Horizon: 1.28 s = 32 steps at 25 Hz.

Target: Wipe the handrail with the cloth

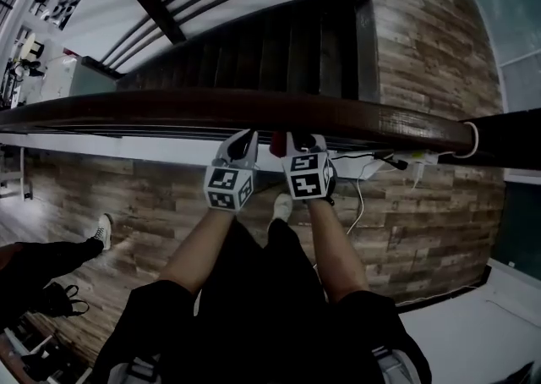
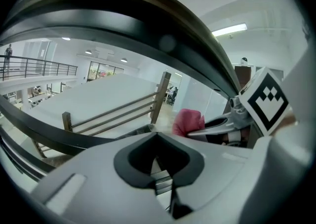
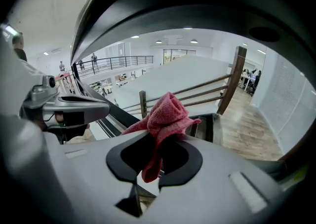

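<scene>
1. My right tool [image 3: 157,161] has its jaws clamped on the red cloth [image 3: 165,117]. They pinch it at the middle, so a tail hangs down between the dark pads and a bunched fold stands up past the tips.
2. My left tool [image 2: 159,158] sits just beside the right tool, on its left, marker cubes side by side in the head view. Its jaws are drawn together with nothing between them.
3. In the left gripper view the cloth pokes out ahead of the right tool's tip, off to this tool's right.
4. The handrail [image 1: 254,112], dark rounded wood, runs crosswise right at the tips of both tools and arches over them in both gripper views. The cloth lies at the rail's near edge, between the two tools. I cannot tell whether it presses on the wood.
5. Beneath the tools, on the plank floor [image 1: 423,222], I see a white shoe [image 1: 281,205] and a white cable [image 1: 360,205] trailing to the right tool's side.
6. Past the handrail a dark staircase [image 1: 279,52] drops away.
7. Farthest ahead, beyond the stairs, stands a second railing [image 1: 161,12] with dark posts against a pale wall.
</scene>
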Tool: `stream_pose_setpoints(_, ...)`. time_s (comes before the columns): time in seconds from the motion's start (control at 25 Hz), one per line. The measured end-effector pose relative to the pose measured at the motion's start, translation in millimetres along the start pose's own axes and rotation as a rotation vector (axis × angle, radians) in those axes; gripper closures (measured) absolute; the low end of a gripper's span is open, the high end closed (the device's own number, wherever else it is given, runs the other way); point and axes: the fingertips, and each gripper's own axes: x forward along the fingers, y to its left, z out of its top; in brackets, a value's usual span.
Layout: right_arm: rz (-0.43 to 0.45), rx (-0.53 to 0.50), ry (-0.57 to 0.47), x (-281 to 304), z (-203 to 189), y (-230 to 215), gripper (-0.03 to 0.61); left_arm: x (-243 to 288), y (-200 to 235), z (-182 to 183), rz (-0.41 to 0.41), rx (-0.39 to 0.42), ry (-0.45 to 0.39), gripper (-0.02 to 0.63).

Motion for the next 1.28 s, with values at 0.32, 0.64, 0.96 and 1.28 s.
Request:
stream_pose_setpoints(0.32,-0.019,0.010,-0.002,-16,-13,-44,0.535,22,-35,4,-0.010,0.008,-0.003,0.615)
stream_pose_setpoints(0.64,-0.053,0.053,-0.010,-30,-27,-78,0.535,42,-68,-1,-0.047,0.032,0.022,0.615)
stream_pose_setpoints(0.96,-0.087,0.085,-0.012,-45,-39,-113,0.535,63,-108,-2,-0.109,0.053,0.039,0.615)
stream_pose_setpoints(1.28,-0.137,0.123,-0.006,-61,-53,-148,0.535,79,-144,-8,-0.183,0.069,0.059,0.615)
